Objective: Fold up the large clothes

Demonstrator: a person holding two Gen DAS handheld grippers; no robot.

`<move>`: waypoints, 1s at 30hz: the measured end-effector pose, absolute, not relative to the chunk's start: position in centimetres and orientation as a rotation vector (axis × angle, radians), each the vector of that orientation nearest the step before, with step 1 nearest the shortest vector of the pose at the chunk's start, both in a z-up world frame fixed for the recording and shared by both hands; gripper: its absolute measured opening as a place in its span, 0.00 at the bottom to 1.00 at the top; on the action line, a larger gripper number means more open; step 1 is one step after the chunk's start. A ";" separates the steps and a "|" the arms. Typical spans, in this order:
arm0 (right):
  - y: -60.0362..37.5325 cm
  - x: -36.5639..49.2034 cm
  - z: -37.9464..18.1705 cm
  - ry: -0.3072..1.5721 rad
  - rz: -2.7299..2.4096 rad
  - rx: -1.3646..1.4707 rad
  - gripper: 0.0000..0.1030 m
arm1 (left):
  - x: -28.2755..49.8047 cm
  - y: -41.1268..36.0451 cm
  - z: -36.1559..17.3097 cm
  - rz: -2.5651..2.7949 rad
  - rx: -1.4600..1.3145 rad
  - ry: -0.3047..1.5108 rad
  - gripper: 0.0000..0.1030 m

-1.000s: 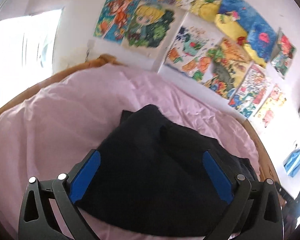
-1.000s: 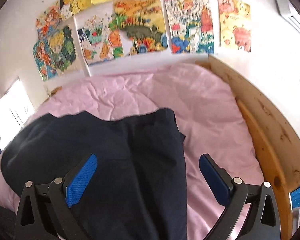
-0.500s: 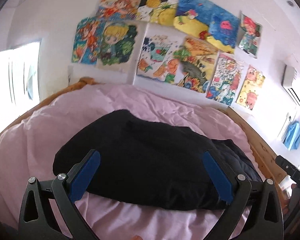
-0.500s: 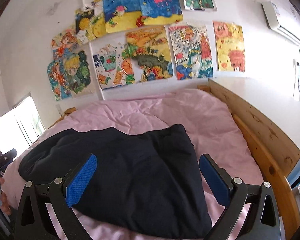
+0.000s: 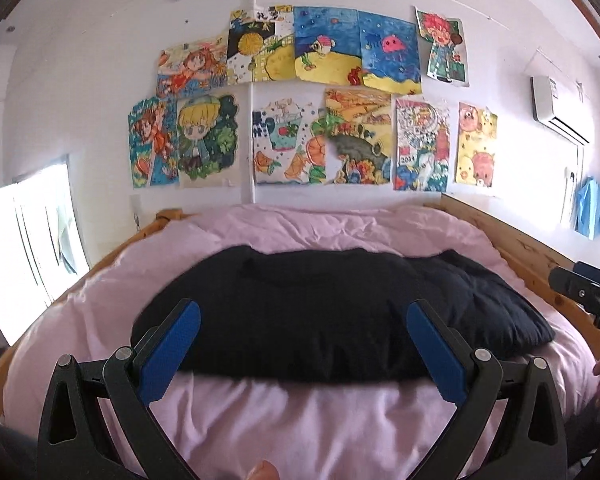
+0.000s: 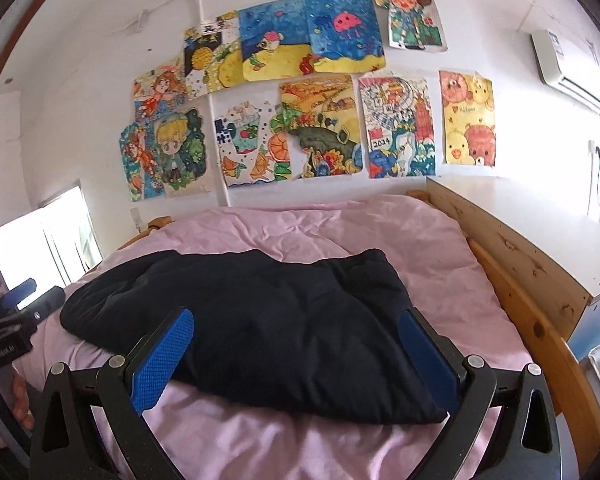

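Pink-covered bed (image 5: 300, 412) bearing a folded black garment (image 5: 320, 312); left gripper (image 5: 300, 344) and right gripper (image 6: 296, 352) both spread, empty.

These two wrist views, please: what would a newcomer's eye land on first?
A cluster of bright children's drawings covers the white wall above the bed. Below, a folded dark garment lies on the pink duvet, with both grippers, left and right, open and empty before it.
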State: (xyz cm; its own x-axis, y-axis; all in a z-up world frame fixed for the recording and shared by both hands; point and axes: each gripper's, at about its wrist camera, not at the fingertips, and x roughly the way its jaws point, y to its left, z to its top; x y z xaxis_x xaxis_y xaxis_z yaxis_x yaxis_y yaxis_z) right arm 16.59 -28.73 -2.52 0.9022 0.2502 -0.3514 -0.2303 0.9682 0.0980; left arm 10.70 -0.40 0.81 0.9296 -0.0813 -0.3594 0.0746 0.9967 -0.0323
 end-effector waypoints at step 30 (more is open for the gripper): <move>-25.4 8.8 -5.6 0.409 0.279 0.043 1.00 | 4.0 -0.7 -1.5 -0.043 0.004 0.521 0.98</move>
State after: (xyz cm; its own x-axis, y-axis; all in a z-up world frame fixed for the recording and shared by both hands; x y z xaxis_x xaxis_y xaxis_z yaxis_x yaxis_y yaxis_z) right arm 8.80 -25.45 -5.60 0.8798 0.2761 -0.3868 -0.2590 0.9610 0.0967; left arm 3.97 -0.66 -1.45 0.8662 -0.0399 -0.4981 0.0418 0.9991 -0.0074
